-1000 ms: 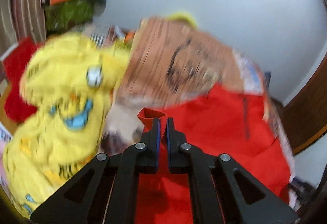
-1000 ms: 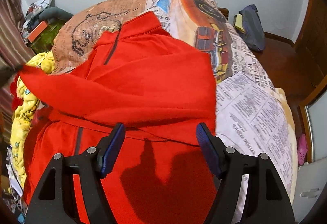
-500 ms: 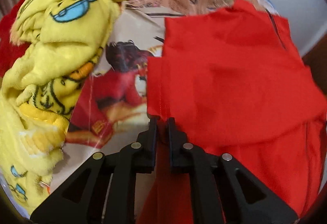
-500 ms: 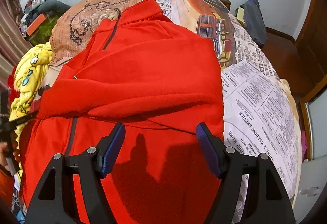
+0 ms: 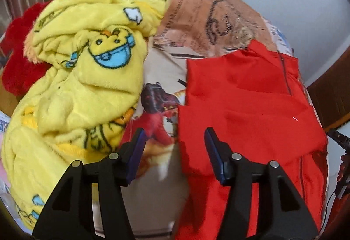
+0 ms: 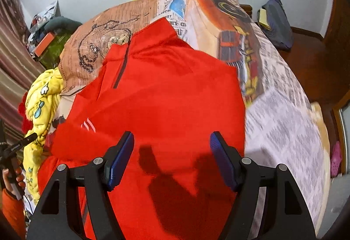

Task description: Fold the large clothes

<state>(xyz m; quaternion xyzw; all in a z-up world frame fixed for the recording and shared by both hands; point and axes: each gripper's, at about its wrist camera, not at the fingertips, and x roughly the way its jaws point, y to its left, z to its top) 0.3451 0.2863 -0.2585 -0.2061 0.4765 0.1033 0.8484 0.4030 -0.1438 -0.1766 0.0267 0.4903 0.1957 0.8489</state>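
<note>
Lying soft and limp under both tongs, the red jacket (image 6: 170, 95) wants a hem grip (left gripper (image 5: 175, 152) opening, right gripper (image 6: 171, 159) released, neither holding cloth).

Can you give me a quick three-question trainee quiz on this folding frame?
1. True or false: the left gripper is clamped on the red jacket.
2. What lies on the printed bedspread to the left of the jacket, in the left wrist view? A) yellow fleece blanket B) blue towel C) white pillow
3. Fill in: the jacket's sleeve is folded across its ____.

Key:
1. False. Its jaws are opening, nothing pressed between them, and the sleeve lies on the jacket.
2. A, the yellow fleece blanket.
3. Body; the right gripper hangs open above it.
</note>
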